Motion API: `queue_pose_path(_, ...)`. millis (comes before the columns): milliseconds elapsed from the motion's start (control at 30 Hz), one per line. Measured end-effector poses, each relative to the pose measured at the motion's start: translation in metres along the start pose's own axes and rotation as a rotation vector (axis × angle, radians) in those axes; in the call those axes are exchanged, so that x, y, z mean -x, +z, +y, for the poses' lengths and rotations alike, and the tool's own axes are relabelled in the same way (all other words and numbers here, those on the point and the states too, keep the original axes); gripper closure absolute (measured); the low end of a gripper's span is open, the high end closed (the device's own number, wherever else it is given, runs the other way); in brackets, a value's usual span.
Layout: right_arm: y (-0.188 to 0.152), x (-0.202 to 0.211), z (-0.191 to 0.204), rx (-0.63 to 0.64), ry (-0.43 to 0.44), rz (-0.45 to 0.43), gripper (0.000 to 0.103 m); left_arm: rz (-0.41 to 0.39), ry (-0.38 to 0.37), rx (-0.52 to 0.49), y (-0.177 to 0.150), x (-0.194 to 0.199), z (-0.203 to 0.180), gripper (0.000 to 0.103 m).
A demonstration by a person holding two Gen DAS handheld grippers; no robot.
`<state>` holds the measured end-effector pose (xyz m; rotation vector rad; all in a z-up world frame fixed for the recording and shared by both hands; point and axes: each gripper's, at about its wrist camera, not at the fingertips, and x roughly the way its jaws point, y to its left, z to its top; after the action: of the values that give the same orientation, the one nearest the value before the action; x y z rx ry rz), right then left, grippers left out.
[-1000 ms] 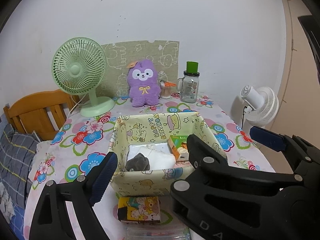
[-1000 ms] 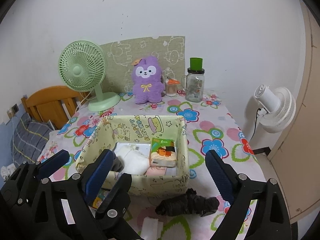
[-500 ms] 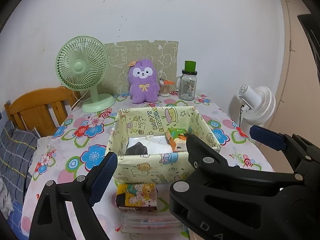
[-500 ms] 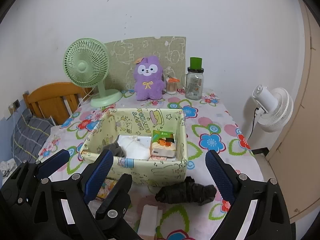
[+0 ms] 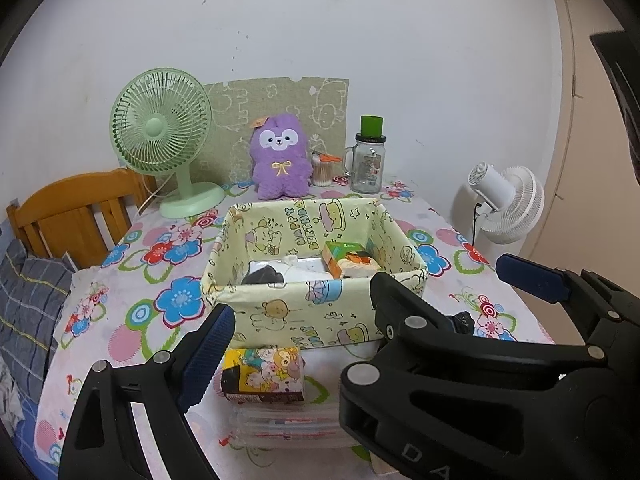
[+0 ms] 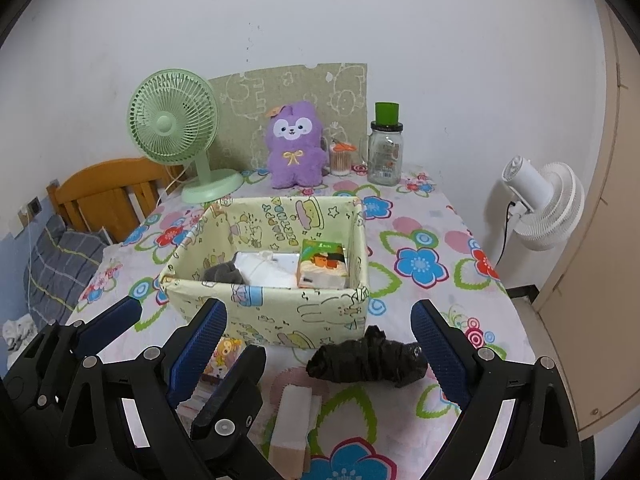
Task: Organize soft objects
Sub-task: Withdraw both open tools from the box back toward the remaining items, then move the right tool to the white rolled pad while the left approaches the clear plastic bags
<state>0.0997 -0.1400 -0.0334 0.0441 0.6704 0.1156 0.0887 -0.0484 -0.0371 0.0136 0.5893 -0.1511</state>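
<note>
A yellow-green cartoon-print fabric box (image 6: 276,304) stands mid-table and holds a grey sock (image 6: 222,274), white cloth (image 6: 268,270) and a tissue pack (image 6: 322,264). In front of it lies a black rolled bundle (image 6: 364,364), between the pads of my right gripper (image 6: 318,348), which is open and not touching it. My left gripper (image 5: 320,344) is open over a colourful cartoon tissue pack (image 5: 262,374) that rests on clear packets (image 5: 288,428). The two grippers overlap, so the left one's right finger is hidden in its own view. A purple plush (image 6: 296,148) sits at the back.
A folded white and beige piece (image 6: 292,420) lies near the front edge. At the back stand a green fan (image 6: 176,132), a jar with a green lid (image 6: 386,148) and a swab cup (image 6: 340,158). A wooden chair (image 6: 108,188) is left of the table, a white fan (image 6: 548,204) to its right.
Both grippers have drawn back from the box, which now looks smaller and farther, and more of the table's near part shows. The jaws stand as wide as before.
</note>
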Motion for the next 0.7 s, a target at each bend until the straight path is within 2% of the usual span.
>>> queue_pose_path(433,-0.024,-0.012,-0.002,-0.014,0.013,0.037,0.008,0.035,0.009,-0.001,-0.022,-0.009,-0.003,0.011)
queue_pose_path(700,-0.034,-0.02,-0.01,-0.027,0.011,0.056,0.008,0.055,-0.02,0.005,-0.031,-0.019,-0.008,0.011)
